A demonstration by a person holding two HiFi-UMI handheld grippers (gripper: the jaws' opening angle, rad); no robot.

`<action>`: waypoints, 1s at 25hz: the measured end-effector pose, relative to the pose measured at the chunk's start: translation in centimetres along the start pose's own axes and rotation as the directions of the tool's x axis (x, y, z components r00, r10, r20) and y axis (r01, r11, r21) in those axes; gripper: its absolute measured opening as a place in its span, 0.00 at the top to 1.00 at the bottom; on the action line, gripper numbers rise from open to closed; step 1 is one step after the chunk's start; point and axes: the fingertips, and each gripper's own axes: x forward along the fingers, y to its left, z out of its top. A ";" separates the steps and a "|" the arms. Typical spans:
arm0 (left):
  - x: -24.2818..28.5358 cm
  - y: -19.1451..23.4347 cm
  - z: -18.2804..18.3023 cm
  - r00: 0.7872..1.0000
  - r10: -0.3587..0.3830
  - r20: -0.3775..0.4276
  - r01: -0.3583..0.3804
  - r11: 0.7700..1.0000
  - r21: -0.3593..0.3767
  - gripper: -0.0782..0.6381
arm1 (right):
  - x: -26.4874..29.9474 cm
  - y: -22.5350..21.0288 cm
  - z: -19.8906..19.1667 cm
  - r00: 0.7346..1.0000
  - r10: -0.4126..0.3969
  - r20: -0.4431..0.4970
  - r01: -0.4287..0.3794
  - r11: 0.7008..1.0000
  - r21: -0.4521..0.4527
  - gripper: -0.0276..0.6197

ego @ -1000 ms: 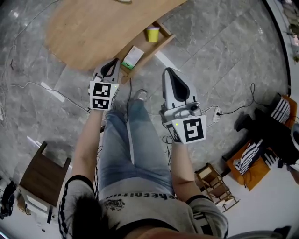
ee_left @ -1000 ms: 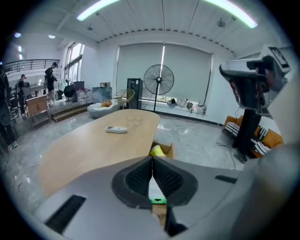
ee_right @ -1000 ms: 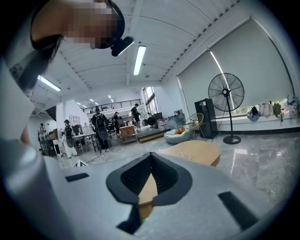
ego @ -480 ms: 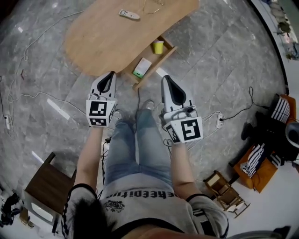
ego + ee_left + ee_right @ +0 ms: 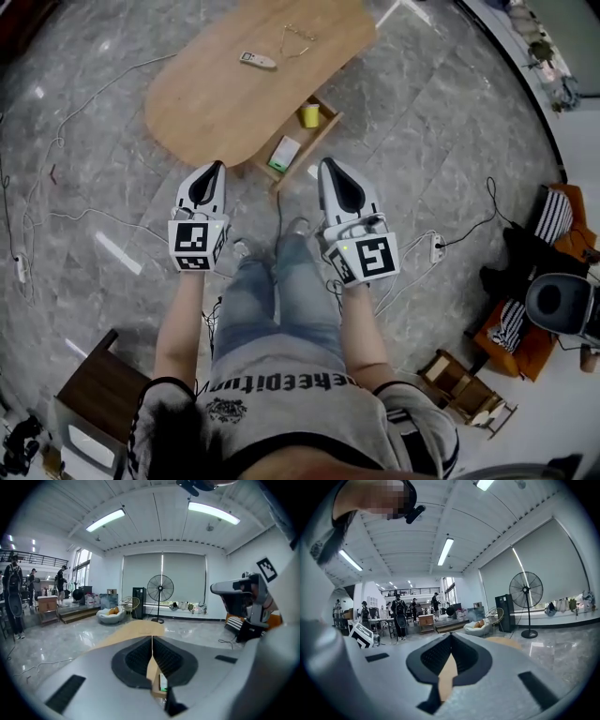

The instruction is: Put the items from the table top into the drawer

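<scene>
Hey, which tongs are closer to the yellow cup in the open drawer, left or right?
Right. The right tongs point almost straight at the yellow cup, just short of the drawer. The left tongs sit farther off, by the table's near edge.

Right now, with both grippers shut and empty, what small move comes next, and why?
Probably lower the left gripper toward the remote and open its fingers: both it and the right gripper are shut on nothing, the drawer stands open, and the remote lies on the table.
</scene>
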 end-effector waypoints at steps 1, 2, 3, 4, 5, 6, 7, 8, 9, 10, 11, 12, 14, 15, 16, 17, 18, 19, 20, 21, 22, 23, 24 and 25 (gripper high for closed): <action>-0.5 0.0 0.7 1.000 -0.001 0.013 0.001 1.000 0.000 0.87 | -0.2 0.3 0.5 1.000 -0.003 0.006 0.003 1.000 -0.005 0.95; -1.1 0.0 1.4 1.000 -0.002 0.026 0.002 1.000 0.001 0.87 | -0.4 0.6 1.1 1.000 -0.005 0.011 0.006 1.000 -0.011 0.95; -1.7 0.1 2.1 0.999 -0.002 0.037 0.002 1.000 0.003 0.87 | -0.6 0.9 1.5 1.000 -0.007 0.016 0.007 1.000 -0.016 0.95; -2.2 0.1 2.7 0.999 -0.002 0.047 0.001 1.000 0.006 0.87 | -0.8 1.3 2.0 1.000 -0.007 0.019 0.007 1.000 -0.022 0.95; -2.8 0.1 3.3 0.998 -0.001 0.057 0.001 1.000 0.011 0.87 | -1.0 1.6 2.5 1.000 -0.007 0.024 0.008 1.000 -0.029 0.95; -3.3 0.2 3.9 0.998 -0.001 0.068 0.000 1.000 0.017 0.87 | -1.2 2.0 2.9 1.000 -0.008 0.030 0.009 0.999 -0.035 0.95; -3.7 0.3 4.5 0.997 -0.001 0.079 -0.001 1.000 0.025 0.87 | -1.4 2.3 3.4 0.999 -0.010 0.037 0.011 0.999 -0.040 0.95; -4.2 0.4 5.1 0.996 0.000 0.088 -0.003 0.999 0.033 0.87 | -1.5 2.5 3.8 0.999 -0.013 0.044 0.015 0.999 -0.044 0.95; -4.7 0.5 5.7 0.995 0.000 0.096 -0.004 0.999 0.040 0.87 | -1.7 2.8 4.2 0.999 -0.017 0.048 0.019 0.999 -0.045 0.95; -5.3 0.5 6.2 0.995 0.000 0.103 -0.005 0.999 0.045 0.87 | -1.9 3.1 4.6 0.998 -0.021 0.051 0.023 0.999 -0.044 0.95; -5.7 0.6 6.6 0.994 0.001 0.109 -0.006 0.999 0.047 0.87 | -2.1 3.3 4.9 0.998 -0.024 0.054 0.026 0.999 -0.043 0.95; -6.1 0.6 7.1 0.993 0.002 0.116 -0.007 0.999 0.049 0.87 | -2.2 3.5 5.3 0.998 -0.027 0.056 0.029 0.999 -0.043 0.95; -6.8 0.8 8.0 0.991 0.000 0.133 -0.007 0.999 0.053 0.87 | -2.5 3.8 6.0 0.997 -0.034 0.064 0.037 0.998 -0.048 0.95; -7.1 0.8 8.5 0.990 -0.002 0.142 -0.006 0.998 0.056 0.87 | -2.6 4.0 6.3 0.997 -0.037 0.068 0.041 0.998 -0.052 0.95; -7.5 0.8 8.9 0.989 -0.004 0.150 -0.005 0.998 0.059 0.87 | -2.8 4.2 6.6 0.996 -0.041 0.073 0.045 0.997 -0.056 0.95; -7.9 0.8 9.3 0.987 -0.005 0.159 -0.005 0.998 0.062 0.87 | -3.0 4.4 7.0 0.996 -0.045 0.078 0.050 0.997 -0.060 0.95; -8.3 0.9 9.7 0.986 -0.006 0.167 -0.005 0.998 0.063 0.87 | -3.2 4.6 7.3 0.995 -0.049 0.083 0.054 0.997 -0.063 0.95; -8.7 1.0 10.0 0.985 -0.005 0.174 -0.006 0.998 0.062 0.87 | -3.5 4.8 7.7 0.995 -0.052 0.088 0.058 0.996 -0.065 0.95; -9.1 1.0 10.4 0.983 -0.003 0.182 -0.009 0.998 0.061 0.87 | -3.7 5.0 8.0 0.994 -0.055 0.092 0.061 0.996 -0.067 0.95; -9.4 1.1 10.8 0.982 0.000 0.189 -0.012 0.998 0.060 0.87 | -3.9 5.2 8.2 0.994 -0.058 0.095 0.065 0.995 -0.069 0.95; -9.7 1.2 11.2 0.980 0.003 0.198 -0.015 0.998 0.059 0.87 | -4.1 5.4 8.5 0.993 -0.062 0.098 0.069 0.995 -0.072 0.95; -10.0 1.4 11.6 0.978 0.004 0.208 -0.017 0.998 0.061 0.87 | -4.1 5.5 8.8 0.993 -0.065 0.102 0.073 0.994 -0.075 0.95; -10.3 1.5 12.1 0.976 0.004 0.219 -0.018 0.998 0.063 0.87 | -4.2 5.7 9.1 0.992 -0.068 0.107 0.076 0.994 -0.078 0.95; -10.7 1.5 12.5 0.973 0.004 0.229 -0.019 0.998 0.065 0.87 | -4.3 6.0 9.4 0.991 -0.070 0.112 0.079 0.994 -0.081 0.95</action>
